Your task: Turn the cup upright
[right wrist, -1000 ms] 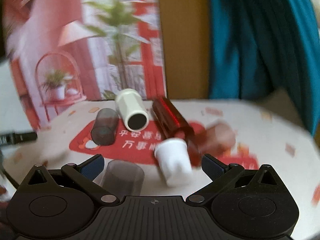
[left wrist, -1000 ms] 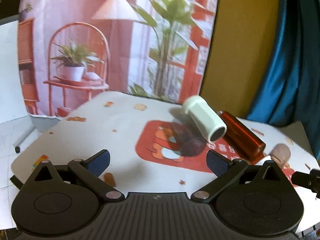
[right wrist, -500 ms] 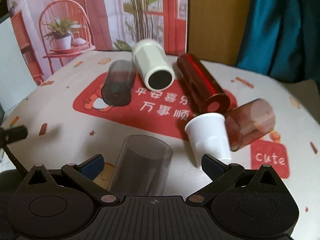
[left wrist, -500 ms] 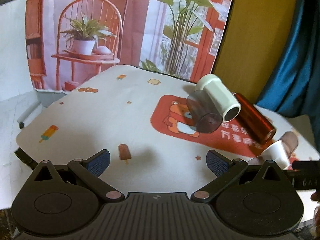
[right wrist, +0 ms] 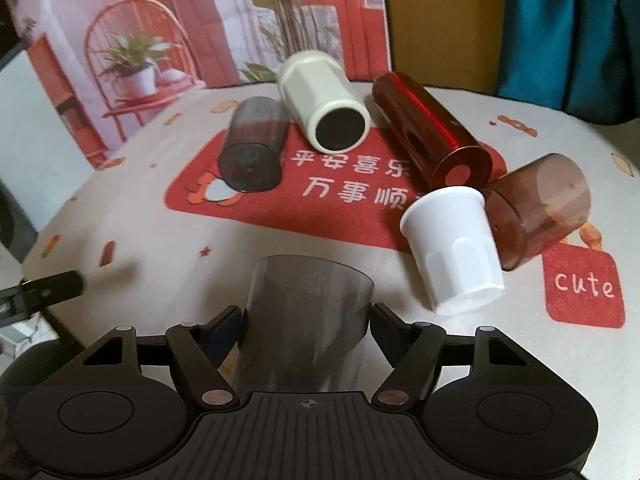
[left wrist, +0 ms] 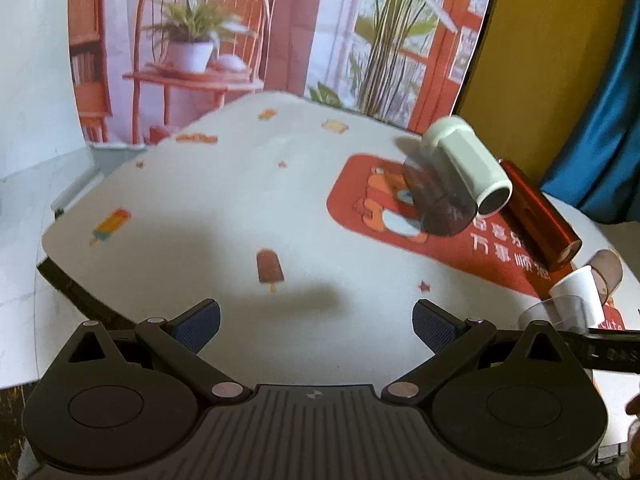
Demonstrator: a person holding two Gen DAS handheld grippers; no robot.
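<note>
A clear grey plastic cup (right wrist: 308, 312) lies on its side on the table (right wrist: 160, 248), mouth pointing away from me. My right gripper (right wrist: 306, 320) has closed its fingers against the cup's two sides near its base. The same cup shows faintly at the right edge of the left wrist view (left wrist: 556, 310), with the right gripper's finger beside it. My left gripper (left wrist: 316, 320) is open and empty above the table's near left part.
Several other cups lie on their sides on the red mat (right wrist: 352, 216): a dark smoky one (right wrist: 252, 148), a cream one (right wrist: 324, 108), a red metallic one (right wrist: 432, 132), a small white one (right wrist: 452, 248) and a brown one (right wrist: 540, 208). A printed backdrop stands behind.
My right gripper has moved forward over the clear grey cup and its fingers have closed in on it. The left gripper has drifted slightly and stayed open.
</note>
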